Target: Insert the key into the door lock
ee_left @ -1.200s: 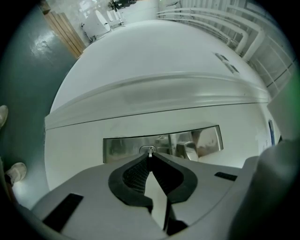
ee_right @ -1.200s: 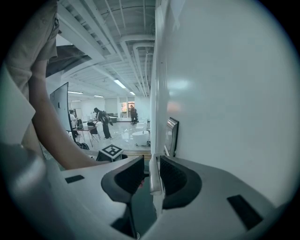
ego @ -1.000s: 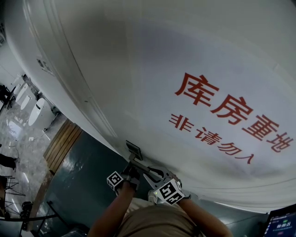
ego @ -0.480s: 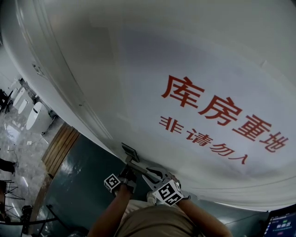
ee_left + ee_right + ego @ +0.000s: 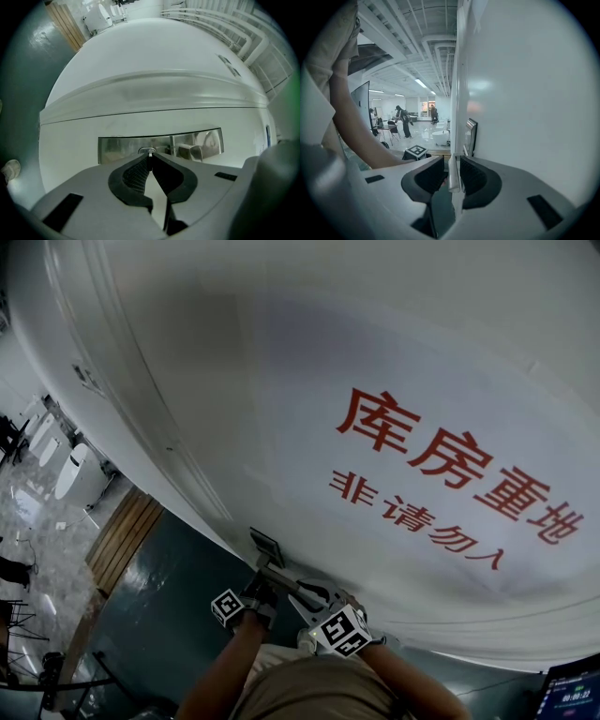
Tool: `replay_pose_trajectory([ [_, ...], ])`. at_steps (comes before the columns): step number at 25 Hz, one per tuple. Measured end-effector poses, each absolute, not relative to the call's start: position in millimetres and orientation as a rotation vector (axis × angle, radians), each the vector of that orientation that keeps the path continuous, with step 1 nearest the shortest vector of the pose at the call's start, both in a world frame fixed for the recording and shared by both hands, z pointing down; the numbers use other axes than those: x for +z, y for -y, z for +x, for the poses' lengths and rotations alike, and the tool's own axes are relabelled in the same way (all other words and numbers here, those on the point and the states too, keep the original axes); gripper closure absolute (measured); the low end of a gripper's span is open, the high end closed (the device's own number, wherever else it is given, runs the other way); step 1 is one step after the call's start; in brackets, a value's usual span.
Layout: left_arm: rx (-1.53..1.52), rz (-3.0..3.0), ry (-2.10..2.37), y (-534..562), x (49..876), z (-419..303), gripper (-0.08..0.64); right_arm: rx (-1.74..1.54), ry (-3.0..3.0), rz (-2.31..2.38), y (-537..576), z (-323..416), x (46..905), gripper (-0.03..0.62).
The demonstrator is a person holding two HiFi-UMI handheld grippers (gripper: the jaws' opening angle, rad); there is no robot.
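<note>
A white door (image 5: 281,381) with red lettering carries a metal lock plate (image 5: 267,546) near its edge. In the left gripper view, my left gripper (image 5: 149,158) is shut on a thin key (image 5: 149,154), and the key's tip sits at the keyhole of the lock plate (image 5: 117,149). The door handle (image 5: 191,151) stands just to the right of it. My right gripper (image 5: 452,162) has the pale lever of the door handle (image 5: 453,177) between its pads and is closed on it. In the head view both grippers, left (image 5: 265,576) and right (image 5: 315,600), sit below the plate.
The door's edge and the lock plate (image 5: 470,136) rise just right of my right jaws. A dark green floor (image 5: 159,615) and a wooden strip (image 5: 127,535) lie at the left. Beyond the door is an open hall with people, chairs and white fixtures (image 5: 439,137).
The head view has shifted slightly. Both grippers stay where they were at the lock and handle.
</note>
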State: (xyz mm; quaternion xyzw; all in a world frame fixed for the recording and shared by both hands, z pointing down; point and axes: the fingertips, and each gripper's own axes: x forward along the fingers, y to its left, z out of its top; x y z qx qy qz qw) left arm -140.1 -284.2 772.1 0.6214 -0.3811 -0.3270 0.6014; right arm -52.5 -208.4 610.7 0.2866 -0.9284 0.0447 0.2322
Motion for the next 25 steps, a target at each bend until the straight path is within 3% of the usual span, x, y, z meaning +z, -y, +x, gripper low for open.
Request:
replay_pose_trajectory([
  [25,-0.777,1.445,0.853,289.5,765.8,-133.4,0.527,0.152,2.533,0.786,204.2,-49.3,618.4,0.483],
])
